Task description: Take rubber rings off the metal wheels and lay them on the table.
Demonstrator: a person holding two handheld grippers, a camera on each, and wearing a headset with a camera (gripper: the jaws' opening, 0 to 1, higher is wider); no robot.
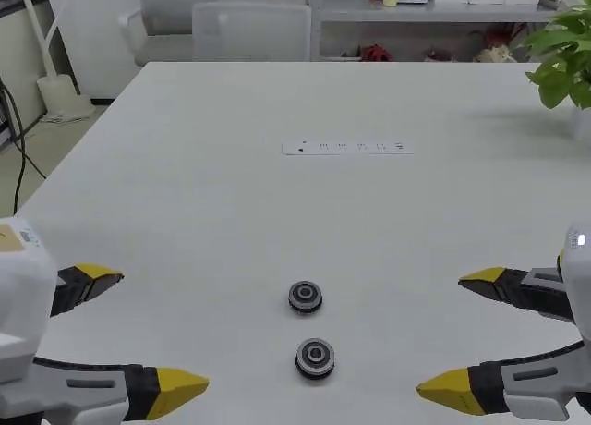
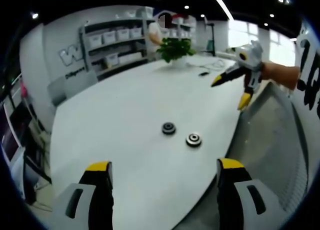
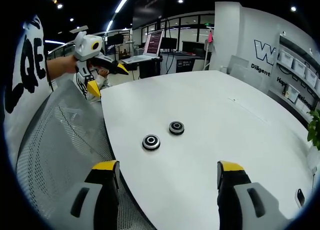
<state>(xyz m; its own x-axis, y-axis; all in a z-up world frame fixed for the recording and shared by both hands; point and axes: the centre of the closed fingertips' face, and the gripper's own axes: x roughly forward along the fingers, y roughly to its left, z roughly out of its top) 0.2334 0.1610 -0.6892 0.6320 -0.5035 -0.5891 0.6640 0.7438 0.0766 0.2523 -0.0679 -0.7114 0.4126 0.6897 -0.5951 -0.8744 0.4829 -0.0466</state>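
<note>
Two small metal wheels with dark rubber rings lie flat on the white table [image 1: 231, 194], near its front edge. In the head view one wheel [image 1: 305, 297] sits just beyond the other wheel [image 1: 315, 358]. My left gripper [image 1: 157, 331] hovers open to their left and my right gripper [image 1: 445, 333] open to their right, both well apart from them. The left gripper view has its open gripper [image 2: 164, 165] facing the wheels [image 2: 169, 128] [image 2: 193, 139], with the right gripper [image 2: 228, 95] beyond. From the right gripper [image 3: 168, 165], the wheels [image 3: 151, 142] [image 3: 176, 128] lie ahead and the left gripper [image 3: 109, 82] farther off.
A white power strip [image 1: 346, 148] lies at mid-table. A green plant [image 1: 563, 60] stands at the far right corner. A grey chair [image 1: 251, 32] and shelves stand behind the table. A mesh chair back [image 3: 65, 140] is by the table's front edge.
</note>
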